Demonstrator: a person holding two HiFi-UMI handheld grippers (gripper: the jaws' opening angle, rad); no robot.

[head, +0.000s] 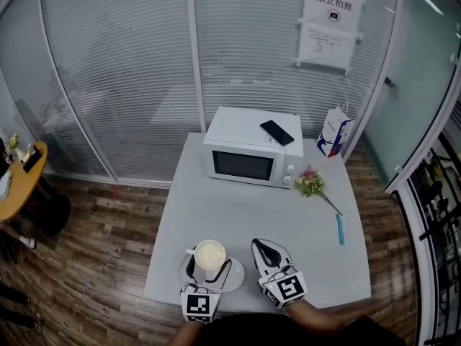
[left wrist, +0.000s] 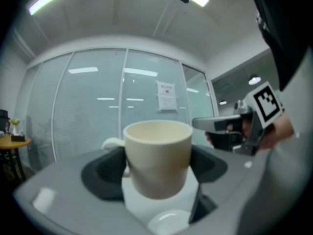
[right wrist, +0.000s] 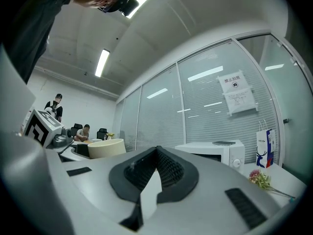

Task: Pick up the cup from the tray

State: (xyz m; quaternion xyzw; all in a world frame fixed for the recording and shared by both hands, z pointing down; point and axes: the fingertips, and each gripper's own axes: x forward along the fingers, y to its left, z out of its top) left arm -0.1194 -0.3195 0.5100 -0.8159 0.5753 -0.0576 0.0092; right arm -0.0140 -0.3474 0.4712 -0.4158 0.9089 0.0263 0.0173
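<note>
A cream cup (head: 209,254) sits between the jaws of my left gripper (head: 208,262) at the table's near edge. In the left gripper view the dark pads press on both sides of the cup (left wrist: 157,155), whose handle points left. The cup hangs slightly tilted just above a small round white tray (left wrist: 168,222). That tray (head: 235,275) shows below and to the right of the cup in the head view. My right gripper (head: 262,249) rests beside it to the right, jaws shut with nothing between them; its ribbed pads (right wrist: 166,168) meet. From there the cup (right wrist: 105,147) shows at the left.
A white microwave (head: 248,150) with a black phone (head: 276,132) on top stands at the table's (head: 238,211) far side. A paper bag (head: 334,135), a small bunch of flowers (head: 312,183) and a blue pen (head: 340,229) lie to the right. Glass walls stand behind.
</note>
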